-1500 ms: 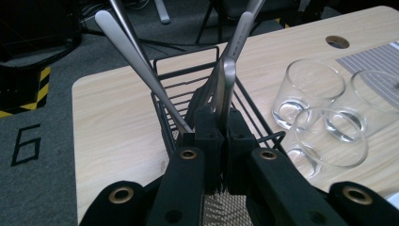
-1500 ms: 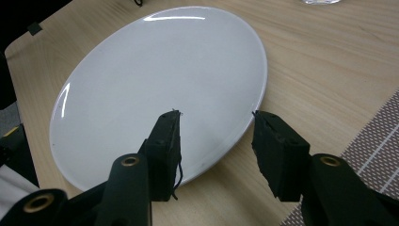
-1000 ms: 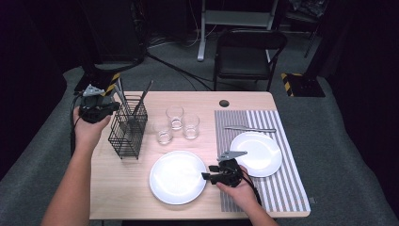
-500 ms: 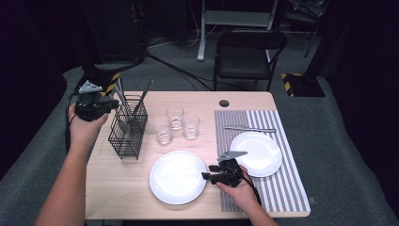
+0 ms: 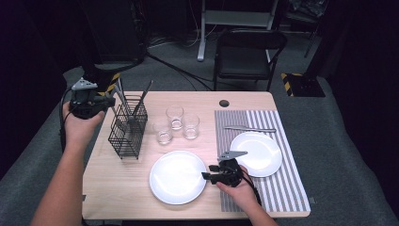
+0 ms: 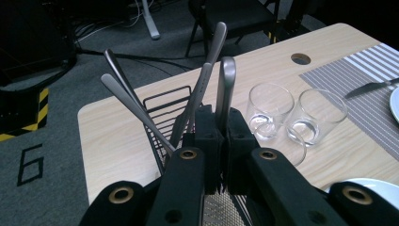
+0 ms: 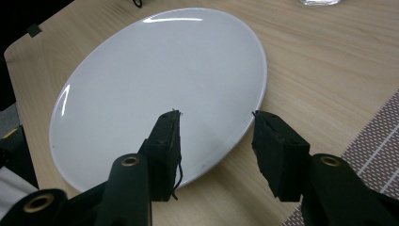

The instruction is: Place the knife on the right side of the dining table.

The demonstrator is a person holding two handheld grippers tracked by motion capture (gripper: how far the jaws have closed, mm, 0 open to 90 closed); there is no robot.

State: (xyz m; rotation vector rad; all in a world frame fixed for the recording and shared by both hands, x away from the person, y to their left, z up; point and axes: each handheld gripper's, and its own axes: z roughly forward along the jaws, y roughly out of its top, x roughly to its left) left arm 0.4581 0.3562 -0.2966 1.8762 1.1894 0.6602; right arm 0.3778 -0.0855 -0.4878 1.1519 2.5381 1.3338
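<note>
1. Nearest to the person, the right gripper (image 5: 207,176) hovers at the near right rim of the large white plate (image 5: 179,177). Its jaws are spread apart with nothing between them, one over the plate's edge and one over bare wood in the right gripper view. Across the last second it has not budged, so my read is that it is waiting.
2. Just right of it, the smaller plate (image 5: 256,153) sits on the striped placemat (image 5: 282,188), with a knife (image 5: 249,128) lying beyond it on the mat.
3. Mid-worktop (image 5: 211,101), three empty glasses (image 5: 175,117) stand in a cluster, untouched.
4. Far left is the action. The left gripper (image 6: 224,129) has its jaws pressed together on a flat steel cutlery handle (image 6: 226,82), which stands upright among other handles in the black wire caddy (image 5: 128,129).
5. The change: over the past second that hand has crept slightly up and away from the person, the grip staying closed. That looks like the start of a lift, with the piece not yet clear of the caddy.
6. My guess is that it is headed for the place setting, so it should come straight up to avoid snagging its neighbours.
</note>
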